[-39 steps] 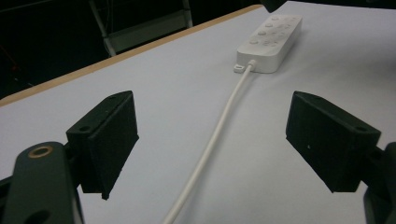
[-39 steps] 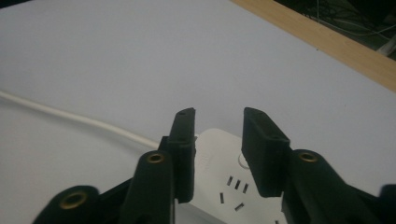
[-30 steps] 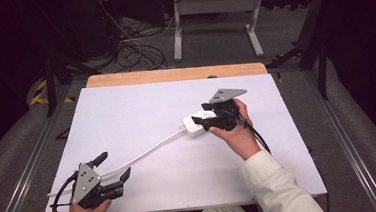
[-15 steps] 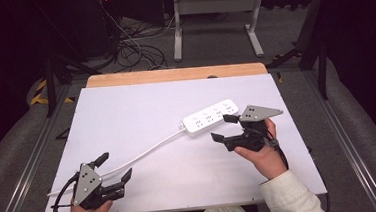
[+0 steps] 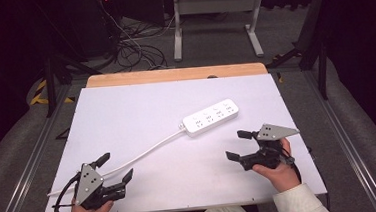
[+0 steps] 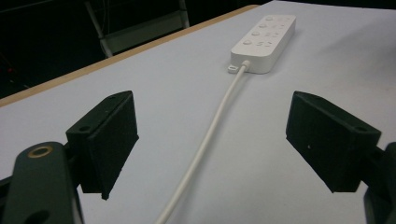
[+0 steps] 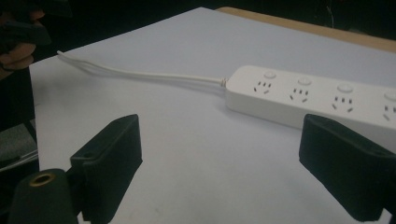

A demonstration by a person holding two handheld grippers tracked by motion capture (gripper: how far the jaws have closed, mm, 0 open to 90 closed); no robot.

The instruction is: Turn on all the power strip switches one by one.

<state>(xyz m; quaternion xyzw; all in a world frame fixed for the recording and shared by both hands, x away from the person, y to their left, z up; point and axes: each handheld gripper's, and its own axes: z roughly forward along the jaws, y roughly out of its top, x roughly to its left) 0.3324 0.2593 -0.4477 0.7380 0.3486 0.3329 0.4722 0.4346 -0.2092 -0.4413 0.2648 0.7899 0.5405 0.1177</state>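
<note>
Power strip: the white power strip lies flat on the white table, a little right of the middle and nearer the far edge than the near one. It runs slantwise, its cabled end toward you and to the left, its other end pointing at the far right corner. Nothing touches it.

Sockets: in your right gripper view the power strip shows a row of socket holes, each with a round button beside it.

Cable: the white cable leaves the strip's nearer end and curves across the surface toward the near left corner, ending close by your left gripper. In your left gripper view the cable runs straight up between the two jaws to the strip, lying on the table below them.

Left gripper: your left gripper sits by the near left corner, jaws spread wide, holding nothing.

Right gripper: your right gripper is near the near right part of the table, apart from the strip and on its near side. Its jaws stand wide apart and empty.

Table edge: a wooden strip shows along the far edge.
</note>
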